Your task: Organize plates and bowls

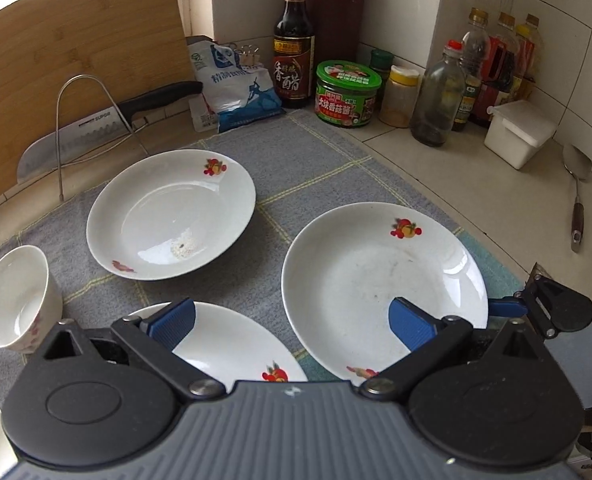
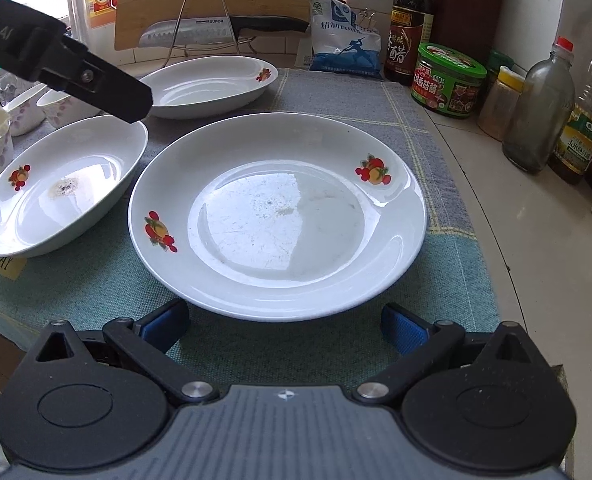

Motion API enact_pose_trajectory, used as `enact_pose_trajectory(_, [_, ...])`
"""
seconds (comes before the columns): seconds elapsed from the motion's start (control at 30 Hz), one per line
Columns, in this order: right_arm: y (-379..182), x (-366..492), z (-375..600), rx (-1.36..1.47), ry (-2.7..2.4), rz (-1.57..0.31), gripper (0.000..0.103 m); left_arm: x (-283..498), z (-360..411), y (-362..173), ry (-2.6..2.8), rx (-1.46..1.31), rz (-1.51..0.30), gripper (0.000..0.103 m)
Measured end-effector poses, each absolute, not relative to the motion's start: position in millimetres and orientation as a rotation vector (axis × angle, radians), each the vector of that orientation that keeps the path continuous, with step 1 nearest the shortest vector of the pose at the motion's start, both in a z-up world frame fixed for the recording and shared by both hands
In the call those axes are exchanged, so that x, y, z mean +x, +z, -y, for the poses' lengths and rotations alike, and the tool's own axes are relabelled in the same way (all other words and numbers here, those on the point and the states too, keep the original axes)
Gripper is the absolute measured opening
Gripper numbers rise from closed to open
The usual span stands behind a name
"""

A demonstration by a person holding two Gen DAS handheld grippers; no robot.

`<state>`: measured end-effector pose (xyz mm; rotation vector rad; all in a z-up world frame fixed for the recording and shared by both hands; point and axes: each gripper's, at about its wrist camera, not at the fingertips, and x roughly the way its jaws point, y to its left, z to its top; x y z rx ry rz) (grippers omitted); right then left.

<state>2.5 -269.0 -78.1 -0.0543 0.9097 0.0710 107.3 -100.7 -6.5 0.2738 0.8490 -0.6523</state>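
White glazed ceramic is the material of all the dishes here, so I judge them stiff, rather heavy, slippery on the surface, and easy to chip if one strikes another.

Three plates with a red fruit print lie on a grey and green checked cloth (image 2: 396, 100) on the kitchen counter. The big plate (image 2: 278, 214) is on the right, just in front of the right gripper (image 2: 284, 330). The near-left plate (image 2: 62, 186) stands close beside it, and I cannot tell whether the rims touch. The far plate (image 2: 208, 84) lies apart from both, near the knife rack (image 2: 204, 20). At the left edge stand small bowls (image 2: 20, 112) with a pale flower print.

The right gripper is released, its blue pads spread wide and empty, low at the near rim of the big plate. The left gripper (image 1: 292, 328) is also released and holds nothing; it hovers above the gap between the near-left plate (image 1: 232, 346) and the big plate (image 1: 384, 292).

For a grip, the rim is the only good place. Its sloping edge stands a little above the soft cloth, so one finger could probably go under and the other over. The glaze may slide between the pads, so a firm pinch near the closest rim seems wise, and the plate should be kept level. When one plate is set on another, it should go down slowly, because ceramic on ceramic can crack. The bowls look lighter, and their thin wall could be pinched at the lip.
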Motion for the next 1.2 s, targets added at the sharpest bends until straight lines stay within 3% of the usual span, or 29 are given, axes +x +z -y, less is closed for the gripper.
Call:
enact_pose_trajectory(0.6, [-86.6, -4.9, 280.5, -0.081, 0.167, -0.779, 0.103, 159.3, 172.9, -41.5, -0.852, 0.399, -0.959, 0.1])
enact_pose_trajectory(0.77, [-87.3, -3.4, 281.4, -0.084, 0.183, -0.773, 0.103, 174.6, 187.8, -51.1, -0.898, 0.441, -1.022, 0.085])
enact_pose_trajectory(1.2, [-86.9, 2.5, 280.6, -0.087, 0.19, -0.783, 0.103, 198.7, 205.1, -58.1, -1.008, 0.53, -1.13, 0.076])
